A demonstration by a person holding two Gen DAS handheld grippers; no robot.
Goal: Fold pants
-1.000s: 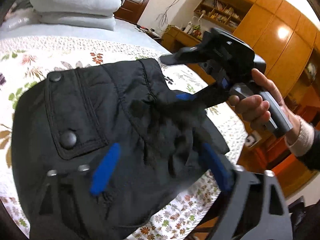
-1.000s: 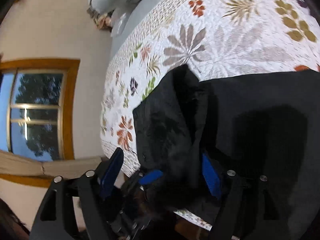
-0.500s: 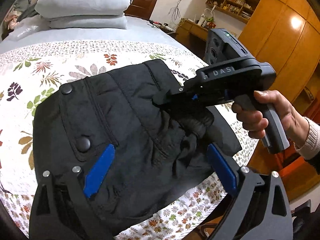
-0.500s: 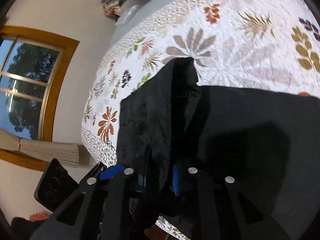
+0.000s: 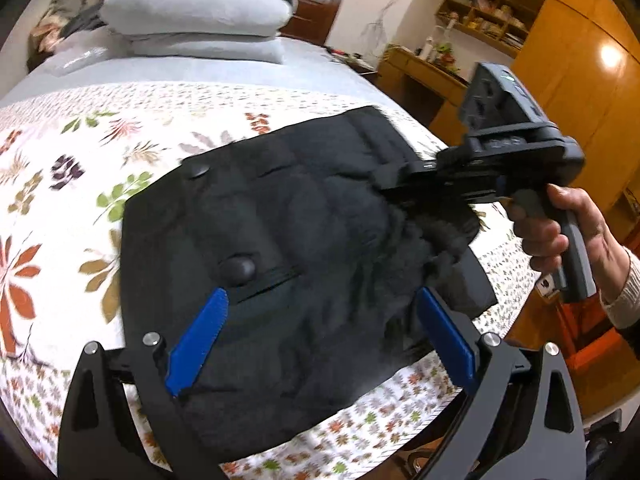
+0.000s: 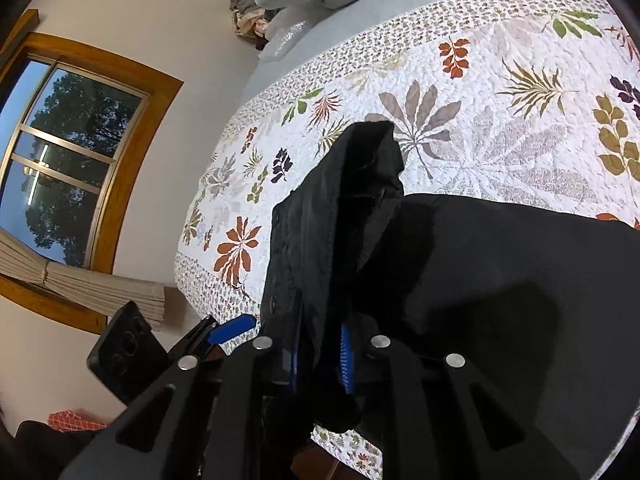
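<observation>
Black pants [image 5: 304, 248] lie on a floral quilt [image 5: 80, 168] near the bed's front edge, with round snap buttons [image 5: 237, 271] on a pocket flap. My left gripper [image 5: 320, 336] is open and empty, held just above the near part of the pants. My right gripper [image 6: 319, 360] is shut on a bunched fold of the pants [image 6: 344, 216] and lifts it off the bed. In the left wrist view the right gripper [image 5: 404, 196] reaches in from the right, its fingertips buried in the fabric.
Grey pillows [image 5: 200, 4] are stacked at the head of the bed. A wooden desk [image 5: 424, 76] and wardrobe [image 5: 592, 80] stand to the right. A window [image 6: 52, 152] with a curtain is on the far wall. The left gripper's tool [image 6: 132, 352] shows at lower left.
My right gripper has closed on the pants fold and raised it. My left gripper has drawn back from the pants, staying open.
</observation>
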